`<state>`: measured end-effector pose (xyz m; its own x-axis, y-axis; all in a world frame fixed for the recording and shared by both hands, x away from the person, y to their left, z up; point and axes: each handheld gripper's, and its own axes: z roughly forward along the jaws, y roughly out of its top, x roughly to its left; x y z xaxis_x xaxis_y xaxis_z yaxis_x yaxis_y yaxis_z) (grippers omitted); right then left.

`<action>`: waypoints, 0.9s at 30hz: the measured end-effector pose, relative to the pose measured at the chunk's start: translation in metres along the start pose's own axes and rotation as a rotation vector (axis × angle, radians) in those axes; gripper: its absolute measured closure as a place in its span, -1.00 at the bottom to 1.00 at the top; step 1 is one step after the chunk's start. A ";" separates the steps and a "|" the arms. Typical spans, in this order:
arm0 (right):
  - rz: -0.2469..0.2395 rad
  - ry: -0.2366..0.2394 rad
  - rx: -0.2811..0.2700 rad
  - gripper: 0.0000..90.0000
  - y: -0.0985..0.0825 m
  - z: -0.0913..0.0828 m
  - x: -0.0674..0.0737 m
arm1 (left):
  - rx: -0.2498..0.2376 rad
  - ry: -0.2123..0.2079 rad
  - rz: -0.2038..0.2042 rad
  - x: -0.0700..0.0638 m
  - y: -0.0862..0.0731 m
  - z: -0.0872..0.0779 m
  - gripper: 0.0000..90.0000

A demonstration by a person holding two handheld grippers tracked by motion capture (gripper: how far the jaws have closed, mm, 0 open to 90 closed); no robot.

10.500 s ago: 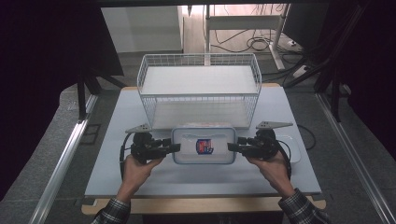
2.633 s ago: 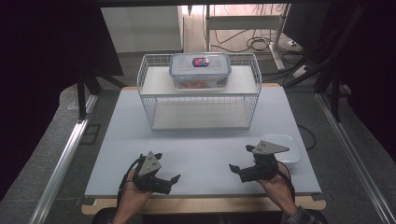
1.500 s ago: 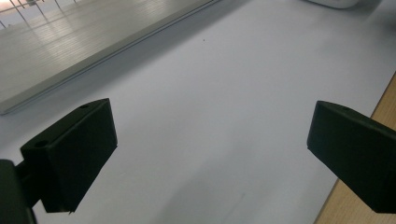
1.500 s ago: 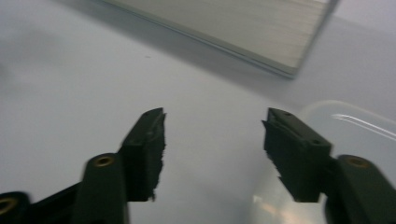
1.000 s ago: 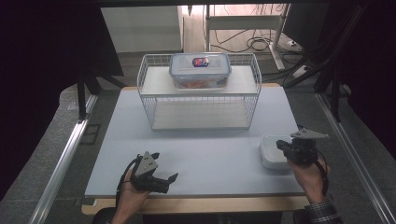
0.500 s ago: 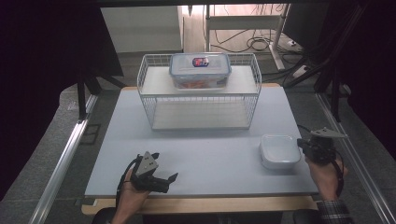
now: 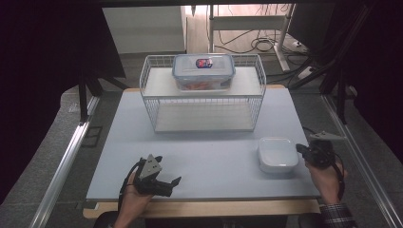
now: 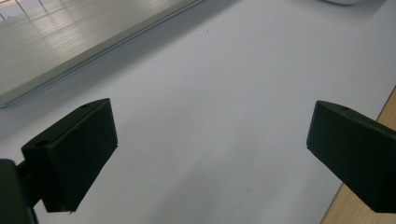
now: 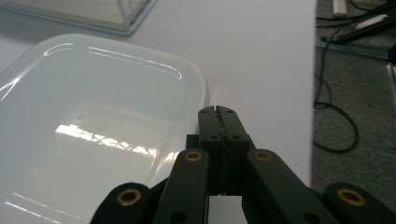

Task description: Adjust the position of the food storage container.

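Overall light: bright on the table [image 7: 199,156], dark at both sides of the high view.
Source: overhead, with stronger light on the floor behind the wire rack [image 7: 202,92].
Shadows: soft and short; a faint band lies before the rack.
Glare: streaked white reflections on the white lidded container [image 9: 93,126] in the right gripper view.
Focus: the left gripper [image 8: 210,158] has jaws slightly soft-edged; the right gripper [image 9: 218,116] is sharp, the floor cables blurred.
Exposure: background near the top washed out.

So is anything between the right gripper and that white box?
Nothing visible is. The right gripper, jaws shut, sits right at the edge of the white box on the bare table.
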<state>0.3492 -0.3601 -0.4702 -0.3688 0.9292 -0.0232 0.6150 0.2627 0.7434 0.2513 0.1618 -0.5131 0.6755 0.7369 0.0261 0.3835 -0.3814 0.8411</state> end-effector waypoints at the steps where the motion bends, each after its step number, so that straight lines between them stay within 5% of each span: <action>1: -0.005 0.013 0.003 0.99 0.001 0.001 0.003 | 0.000 -0.001 -0.001 0.000 0.000 0.000 -0.97; 12: -0.035 0.094 0.030 0.99 0.001 0.004 0.027 | 0.011 -0.007 -0.004 0.000 -0.001 0.002 -0.97; 27: -0.107 0.239 0.025 0.98 0.012 0.025 0.080 | 0.017 -0.010 -0.020 0.002 -0.002 0.004 -0.96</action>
<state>0.3439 -0.2763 -0.4799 -0.5848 0.8090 0.0597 0.5797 0.3653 0.7284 0.2543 0.1613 -0.5169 0.6739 0.7389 0.0041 0.4076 -0.3763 0.8320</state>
